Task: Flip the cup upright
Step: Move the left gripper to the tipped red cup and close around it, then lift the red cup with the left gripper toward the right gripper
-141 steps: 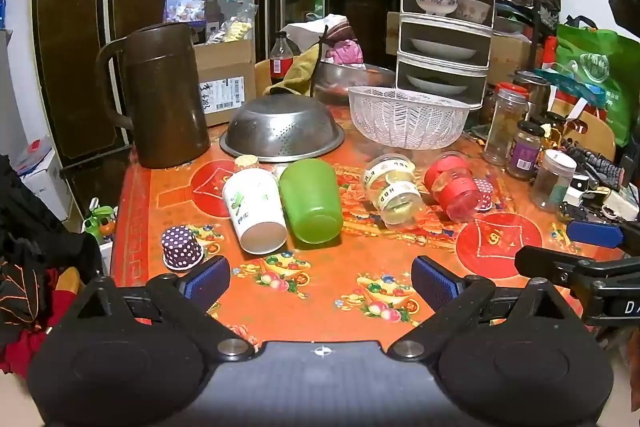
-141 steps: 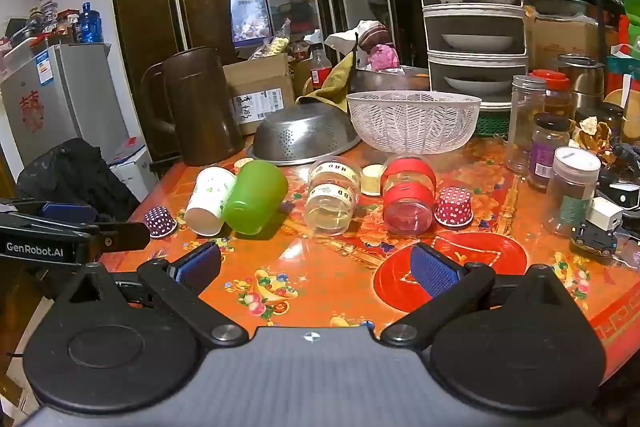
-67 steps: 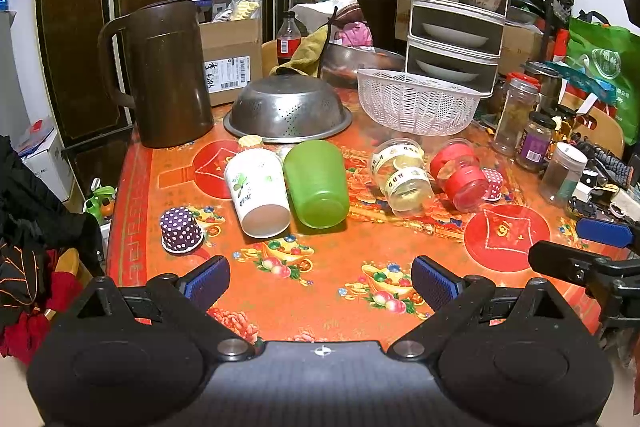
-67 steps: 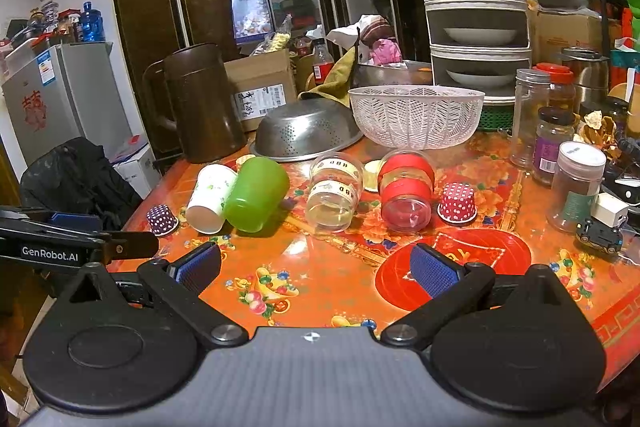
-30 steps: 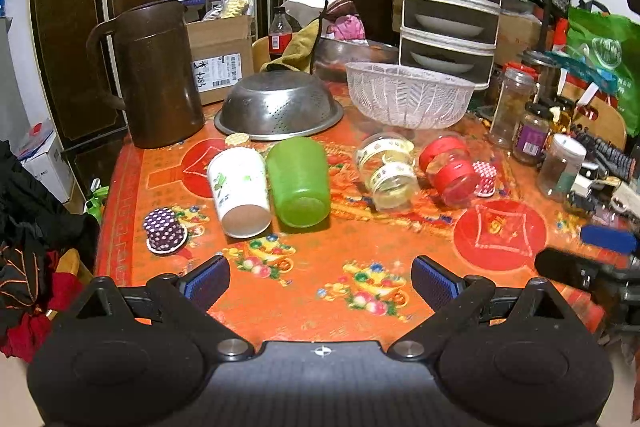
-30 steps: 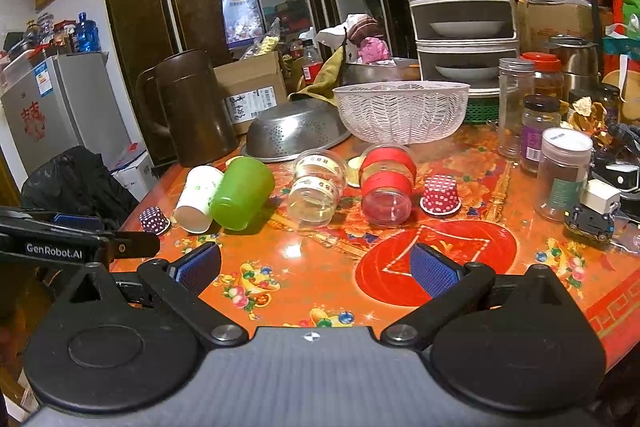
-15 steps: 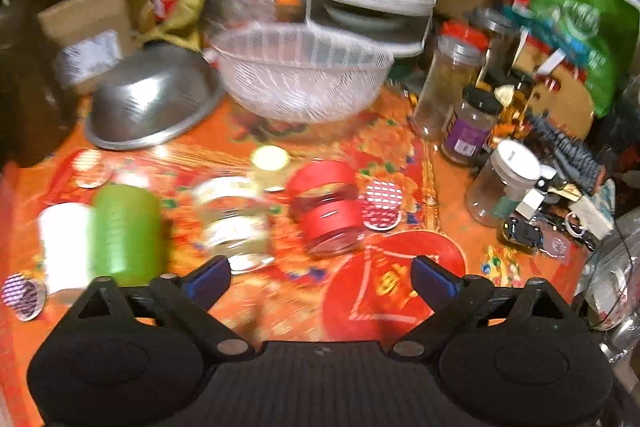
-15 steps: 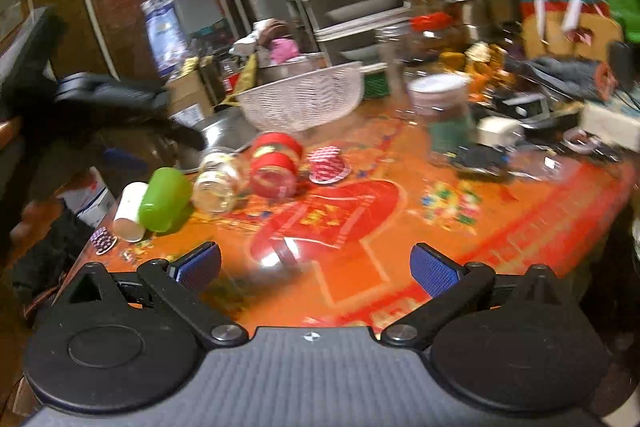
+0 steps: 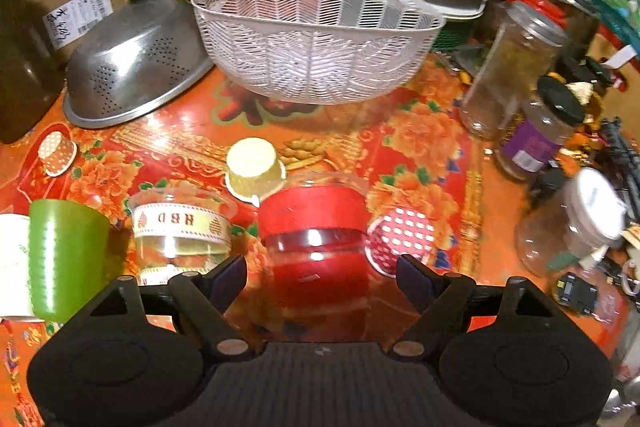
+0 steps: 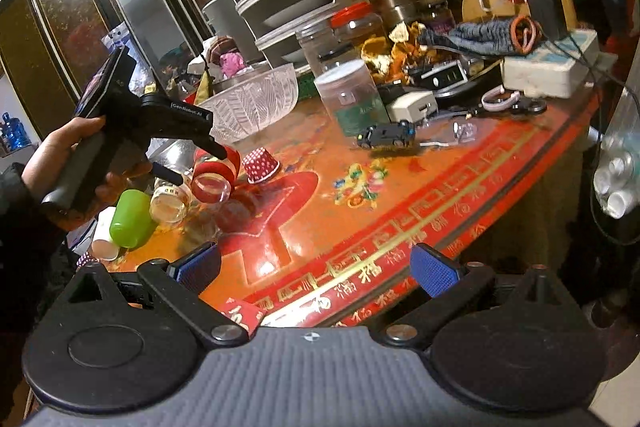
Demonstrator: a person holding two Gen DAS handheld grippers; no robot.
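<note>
A clear cup with red bands [image 9: 316, 239] lies on its side on the red patterned table [image 9: 432, 147]. My left gripper [image 9: 322, 273] is open, its fingers on either side of this cup, just above it. In the right wrist view the left gripper [image 10: 196, 163] hovers over the same red cup [image 10: 212, 183]. A clear cup with gold bands [image 9: 180, 227], a green cup [image 9: 64, 251] and a white cup [image 9: 12, 263] also lie on their sides to the left. My right gripper [image 10: 316, 269] is open and empty at the table's front edge.
A white plastic basket [image 9: 316, 35] and an upturned steel colander [image 9: 136, 63] stand behind the cups. Small paper cups [image 9: 400, 239] [image 9: 254, 167] sit beside the red cup. Jars [image 9: 508, 71] crowd the right side. A toy car [image 10: 386, 135] and clutter fill the right.
My left gripper has moved right and forward from the green and white cups to straddle the red-banded cup. My right gripper has swung right and back toward the table's front edge.
</note>
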